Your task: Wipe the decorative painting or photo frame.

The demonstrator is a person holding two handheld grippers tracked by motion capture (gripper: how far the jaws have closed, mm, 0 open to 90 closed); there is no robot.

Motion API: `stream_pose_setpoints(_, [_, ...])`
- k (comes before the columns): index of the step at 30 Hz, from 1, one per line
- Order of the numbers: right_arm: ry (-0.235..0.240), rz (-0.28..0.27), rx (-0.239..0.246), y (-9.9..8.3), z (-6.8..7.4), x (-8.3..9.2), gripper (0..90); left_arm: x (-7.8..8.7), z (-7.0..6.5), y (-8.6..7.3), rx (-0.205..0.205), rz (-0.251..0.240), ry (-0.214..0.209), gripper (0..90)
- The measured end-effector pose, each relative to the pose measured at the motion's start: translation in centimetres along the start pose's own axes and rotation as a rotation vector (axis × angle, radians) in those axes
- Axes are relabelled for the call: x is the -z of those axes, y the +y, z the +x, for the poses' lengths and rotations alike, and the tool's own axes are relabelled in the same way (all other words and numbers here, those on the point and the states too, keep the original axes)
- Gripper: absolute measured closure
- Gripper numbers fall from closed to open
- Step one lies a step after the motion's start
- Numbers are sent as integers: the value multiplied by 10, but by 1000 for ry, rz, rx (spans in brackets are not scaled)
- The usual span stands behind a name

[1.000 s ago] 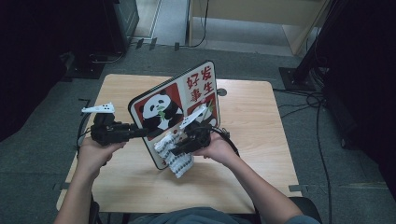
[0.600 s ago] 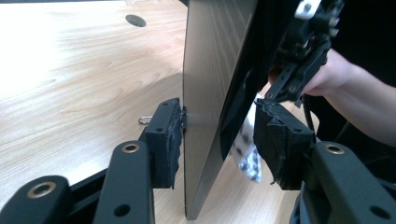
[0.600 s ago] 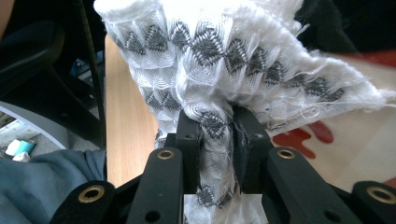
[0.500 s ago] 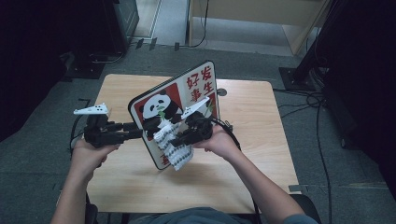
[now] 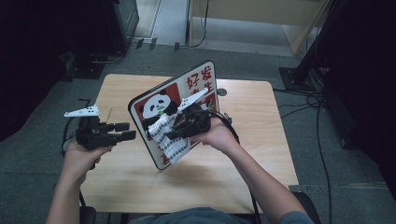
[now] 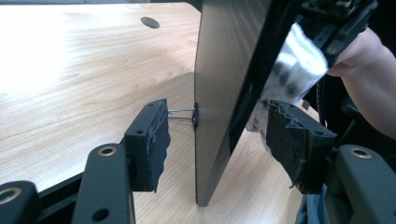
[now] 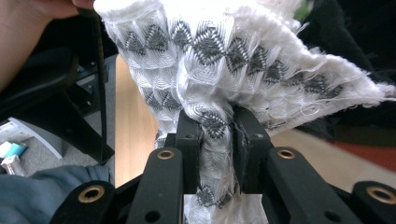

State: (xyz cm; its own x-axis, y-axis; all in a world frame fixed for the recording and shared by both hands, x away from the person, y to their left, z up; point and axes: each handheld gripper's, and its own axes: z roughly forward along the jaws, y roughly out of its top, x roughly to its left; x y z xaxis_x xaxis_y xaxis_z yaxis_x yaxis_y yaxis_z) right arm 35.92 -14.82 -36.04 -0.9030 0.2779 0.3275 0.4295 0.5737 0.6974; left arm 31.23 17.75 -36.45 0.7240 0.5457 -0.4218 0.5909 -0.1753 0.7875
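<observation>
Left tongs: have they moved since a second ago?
Yes. The left tongs have backed slightly toward the table's left edge, away from the panda sign; their jaws have just been opening, the sign's edge between them untouched.

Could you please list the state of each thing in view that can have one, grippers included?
Left gripper: open, jaws just opened, either side of the sign's edge, not pressing it.
Right gripper: shut on the cloth.
Cloth: bunched, pinched between the jaws, held against the sign's face.
Sign: tilted up on its lower edge on the table, panda side towards the person.
</observation>
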Motion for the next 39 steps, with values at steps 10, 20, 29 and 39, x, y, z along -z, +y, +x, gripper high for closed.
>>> stream_pose_setpoints(10, [-10, -32, 45, 33, 11, 13, 752, -3, 12, 0, -3, -4, 38, 386])
stream_pose_setpoints(20, [-12, -70, 88, 73, 27, 26, 751, -14, 18, 6, -1, 8, 20, 374])
stream_pose_setpoints(29, [-27, -76, 125, 100, 39, 28, 751, -21, 20, 10, -16, -2, 13, 372])
stream_pose_setpoints(39, [-19, -52, 128, 103, 39, 19, 748, -22, 20, 9, -15, -14, 9, 387])
